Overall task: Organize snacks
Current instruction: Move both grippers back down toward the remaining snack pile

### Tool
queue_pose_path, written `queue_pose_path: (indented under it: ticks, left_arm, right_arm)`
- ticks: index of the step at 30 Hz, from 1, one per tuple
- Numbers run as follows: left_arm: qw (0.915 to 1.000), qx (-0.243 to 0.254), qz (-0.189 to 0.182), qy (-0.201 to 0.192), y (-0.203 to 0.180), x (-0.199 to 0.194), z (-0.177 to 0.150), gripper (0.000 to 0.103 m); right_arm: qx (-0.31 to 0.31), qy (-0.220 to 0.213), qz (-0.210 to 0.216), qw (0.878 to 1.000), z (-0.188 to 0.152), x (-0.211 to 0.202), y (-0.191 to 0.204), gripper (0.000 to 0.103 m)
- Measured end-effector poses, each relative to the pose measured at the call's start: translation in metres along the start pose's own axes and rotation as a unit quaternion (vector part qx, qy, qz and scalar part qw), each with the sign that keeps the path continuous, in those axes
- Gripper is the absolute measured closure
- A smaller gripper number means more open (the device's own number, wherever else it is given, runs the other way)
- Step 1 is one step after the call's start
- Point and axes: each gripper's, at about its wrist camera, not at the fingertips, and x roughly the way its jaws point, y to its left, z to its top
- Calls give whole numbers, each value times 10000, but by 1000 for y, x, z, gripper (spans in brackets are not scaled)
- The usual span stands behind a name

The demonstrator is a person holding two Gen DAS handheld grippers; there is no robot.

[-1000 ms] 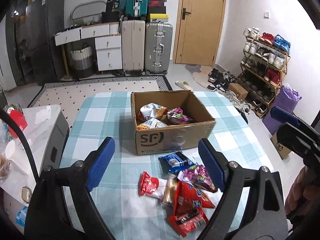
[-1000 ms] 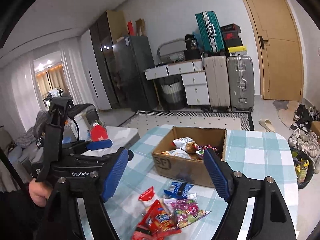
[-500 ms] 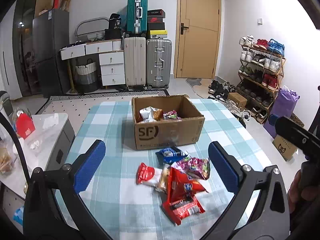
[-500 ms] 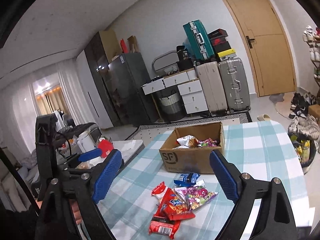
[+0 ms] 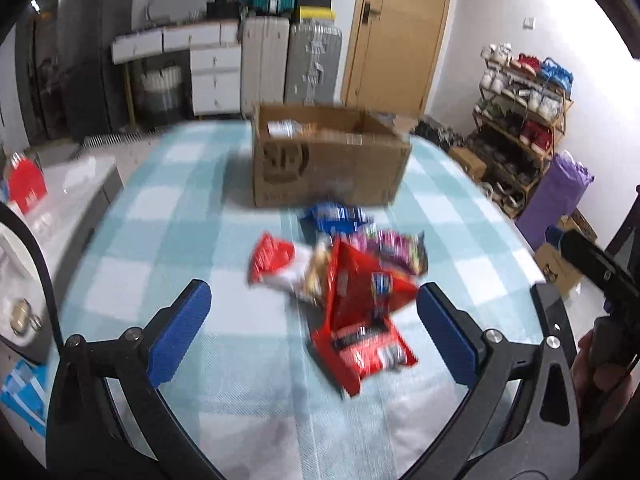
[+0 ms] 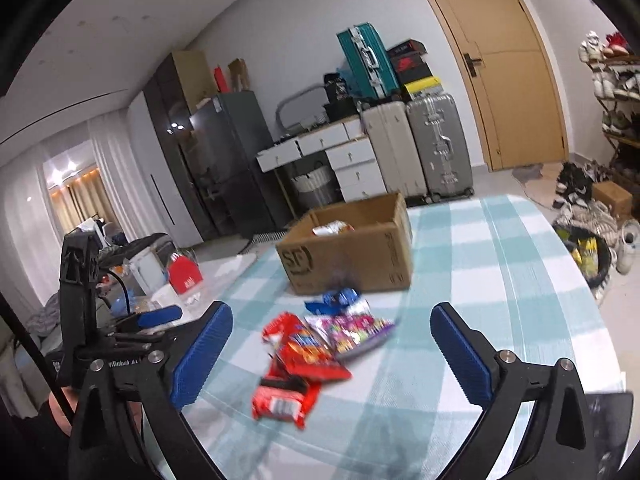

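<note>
Ahead of the left hand-held gripper (image 5: 312,322), whose blue pads stand wide apart with nothing clamped, a heap of snack packets (image 5: 344,276) lies on the checked desk (image 5: 168,240). Beyond the heap sits the cardboard box (image 5: 328,164), holding a few packets. Further right, the right hand-held gripper (image 6: 332,348) has its jaws opening, empty, the same heap just ahead.
</note>
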Motion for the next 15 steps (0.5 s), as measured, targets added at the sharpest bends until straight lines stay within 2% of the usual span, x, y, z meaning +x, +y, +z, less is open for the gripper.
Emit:
queue_pose_path:
  ticks: [4, 15]
  left_arm:
    - [9988, -62, -135, 473, -1, 35, -22, 0]
    - [9948, -78, -262, 978, -14, 93, -37, 0]
  right_arm:
    - [220, 107, 46, 9997, -15, 8, -16, 1]
    - [419, 466, 21, 9980, -42, 37, -38, 1]
